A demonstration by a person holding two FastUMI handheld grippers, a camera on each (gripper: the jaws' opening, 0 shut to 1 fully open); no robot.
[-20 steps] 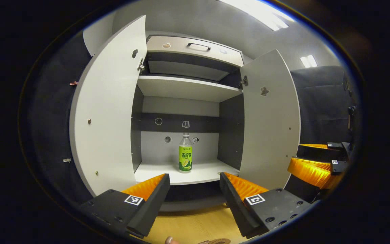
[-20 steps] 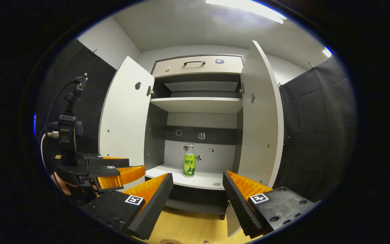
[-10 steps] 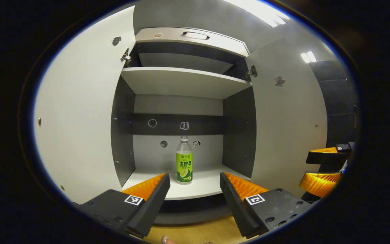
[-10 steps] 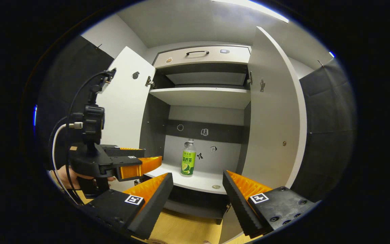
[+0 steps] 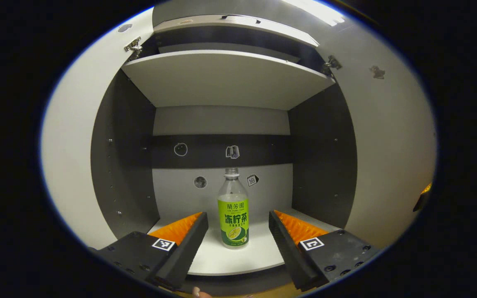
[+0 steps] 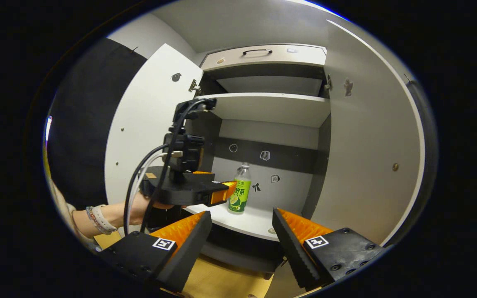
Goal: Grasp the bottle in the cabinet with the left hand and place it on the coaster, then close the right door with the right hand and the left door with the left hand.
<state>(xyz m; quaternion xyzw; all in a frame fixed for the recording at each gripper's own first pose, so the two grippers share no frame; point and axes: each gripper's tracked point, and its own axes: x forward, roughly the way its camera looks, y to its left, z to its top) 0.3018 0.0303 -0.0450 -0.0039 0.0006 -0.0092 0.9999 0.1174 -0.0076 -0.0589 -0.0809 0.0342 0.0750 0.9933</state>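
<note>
Fingers: left gripper (image 5: pixel 238 219) spread wide, holding nothing; right gripper (image 6: pixel 242 223) also wide apart, empty.
Bottle (image 5: pixel 233 215): upright between the left fingers, just ahead, not touched.
Tip: go straight in, then squeeze the green label gently.

Large Chinese characters on the bottle (image 5: pixel 233 209) label; square coded markers on the tongs.

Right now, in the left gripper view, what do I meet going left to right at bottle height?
Left door → cabinet's left wall → bottle, upright on the lower shelf → cabinet's right wall → right door.
</note>
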